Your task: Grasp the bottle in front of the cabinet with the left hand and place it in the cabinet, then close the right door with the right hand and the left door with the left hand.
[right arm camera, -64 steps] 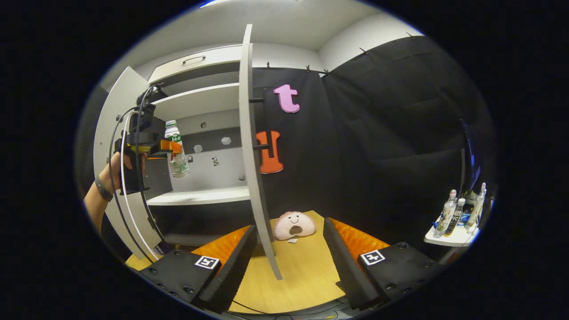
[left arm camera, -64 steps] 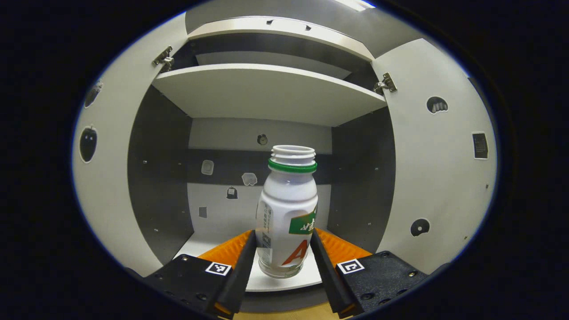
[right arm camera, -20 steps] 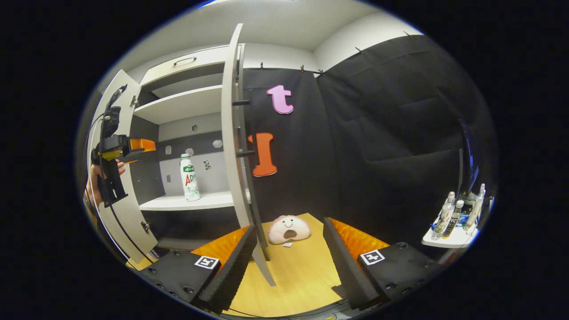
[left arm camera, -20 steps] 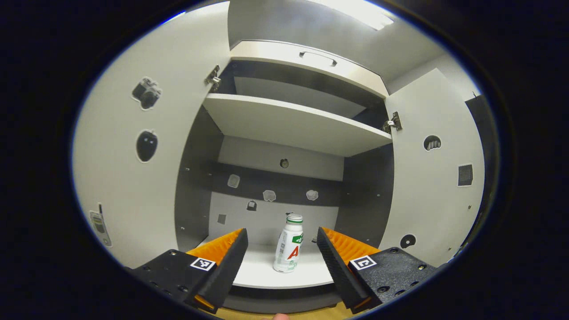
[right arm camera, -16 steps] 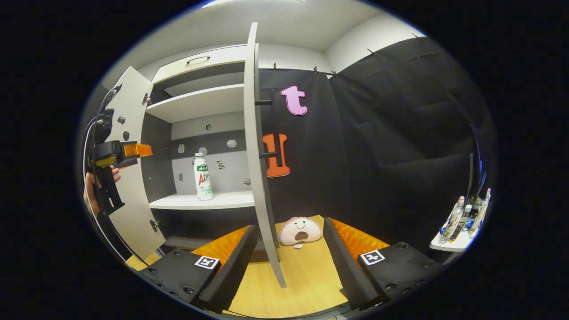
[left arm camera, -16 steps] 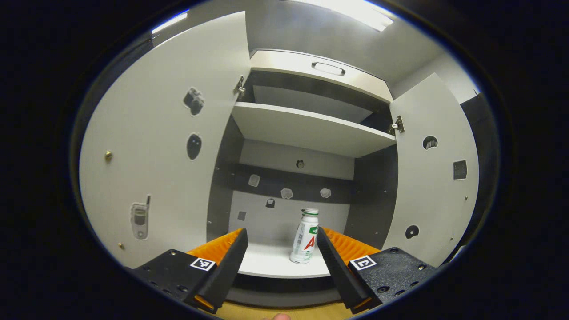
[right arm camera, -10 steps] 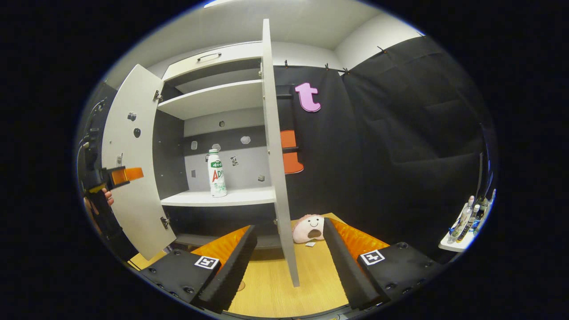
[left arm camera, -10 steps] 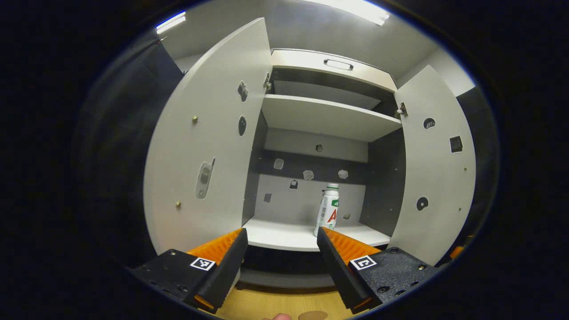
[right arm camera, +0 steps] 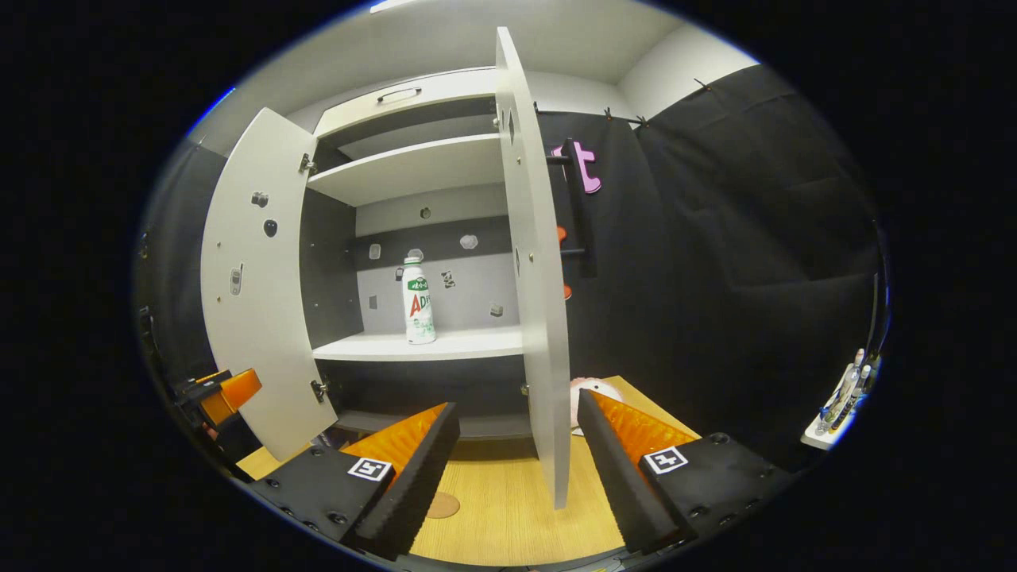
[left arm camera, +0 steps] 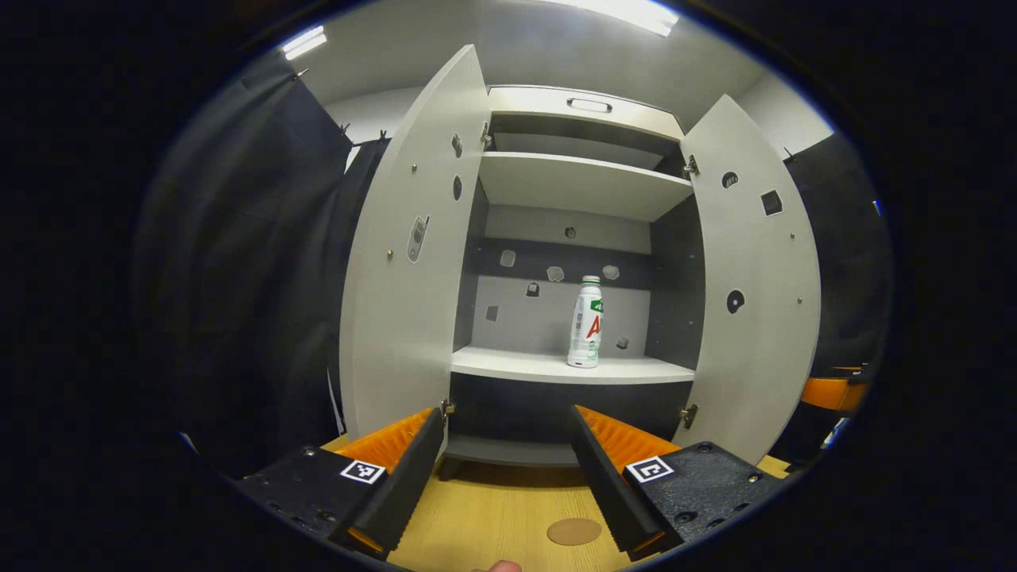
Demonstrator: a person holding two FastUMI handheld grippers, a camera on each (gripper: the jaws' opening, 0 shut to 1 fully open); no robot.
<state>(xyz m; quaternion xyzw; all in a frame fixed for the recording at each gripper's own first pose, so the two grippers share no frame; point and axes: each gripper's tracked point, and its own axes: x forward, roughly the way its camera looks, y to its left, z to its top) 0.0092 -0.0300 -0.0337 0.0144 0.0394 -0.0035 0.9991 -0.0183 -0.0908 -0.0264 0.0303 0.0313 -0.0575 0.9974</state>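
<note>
With the bottle point(right arm camera: 418, 300) upright on the cabinet shelf point(right arm camera: 445, 345), both grippers gape empty — the right gripper point(right arm camera: 515, 445) should push the right door point(right arm camera: 534, 262) near its free edge, steadily, until it seats.

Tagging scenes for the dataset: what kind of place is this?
Likely a staged recording booth, not a real home: black cloth wall, a white cabinet standing on a wooden tabletop, one bottle on its shelf, and stickers inside.
</note>
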